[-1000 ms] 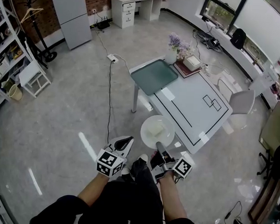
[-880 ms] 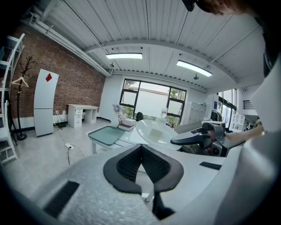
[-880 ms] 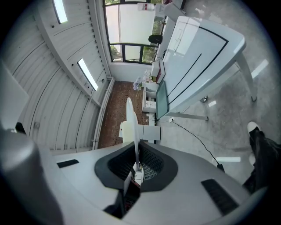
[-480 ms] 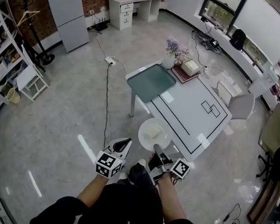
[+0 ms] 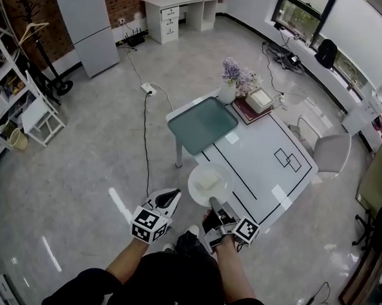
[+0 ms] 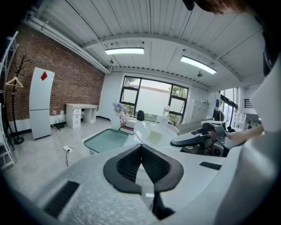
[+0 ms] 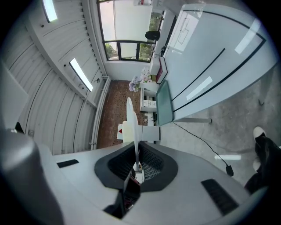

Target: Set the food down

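The right gripper (image 5: 212,202) pinches the rim of a round white plate (image 5: 198,171). In its own view, the dark ribbed pads (image 7: 147,163) are pressed against the plate's thin edge (image 7: 130,115), which stands between them like a blade. The plate is smooth and shallow and carries the food (image 5: 208,180), a pale, squarish block near its centre. The plate is held out in front of the person, and in the head view it overlaps the near edge of a glossy white table (image 5: 270,176) marked with thin black lines. A square teal glass top (image 5: 202,123) adjoins the table's far end, next to a white vase of purple flowers (image 5: 231,79). The left gripper (image 5: 169,196) hangs beside the right one over the polished grey floor (image 5: 94,149). Its ribbed pads (image 6: 125,165) meet at the tips with nothing between them.
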Available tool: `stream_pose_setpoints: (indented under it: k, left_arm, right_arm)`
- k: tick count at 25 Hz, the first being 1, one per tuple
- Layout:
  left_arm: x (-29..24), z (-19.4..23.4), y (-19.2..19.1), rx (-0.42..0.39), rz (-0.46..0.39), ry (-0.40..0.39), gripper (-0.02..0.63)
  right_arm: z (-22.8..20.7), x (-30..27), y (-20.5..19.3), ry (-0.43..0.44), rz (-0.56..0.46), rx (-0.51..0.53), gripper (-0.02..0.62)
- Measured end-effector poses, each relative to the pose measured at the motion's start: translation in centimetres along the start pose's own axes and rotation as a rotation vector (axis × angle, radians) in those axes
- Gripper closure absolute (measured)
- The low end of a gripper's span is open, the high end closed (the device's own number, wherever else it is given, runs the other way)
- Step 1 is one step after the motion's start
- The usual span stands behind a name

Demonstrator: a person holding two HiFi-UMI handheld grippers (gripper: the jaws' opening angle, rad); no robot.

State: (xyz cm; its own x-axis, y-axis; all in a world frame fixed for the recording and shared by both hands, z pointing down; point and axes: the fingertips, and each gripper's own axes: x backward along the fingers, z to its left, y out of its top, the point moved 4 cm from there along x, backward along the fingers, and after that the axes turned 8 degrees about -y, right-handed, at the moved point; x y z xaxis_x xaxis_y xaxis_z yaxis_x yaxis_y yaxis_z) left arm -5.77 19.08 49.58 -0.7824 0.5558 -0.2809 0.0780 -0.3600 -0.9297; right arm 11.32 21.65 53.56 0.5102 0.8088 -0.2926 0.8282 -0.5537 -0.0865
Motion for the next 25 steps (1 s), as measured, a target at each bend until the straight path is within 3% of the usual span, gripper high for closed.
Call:
stream_pose_setpoints:
  k: [13,25]
  left_arm:
    - [-3.3,2.0,0.9,0.024,0.006,0.074,0.600]
    - [-5.6,2.3,2.0,0.021,0.007,0.081,0.600]
  right_arm:
    - [0.1,-3.0,3.8,0.003,0.079,0.016,0.572]
    - [-0.1,-3.6,5.6,-0.002,0.105,0.014,0.572]
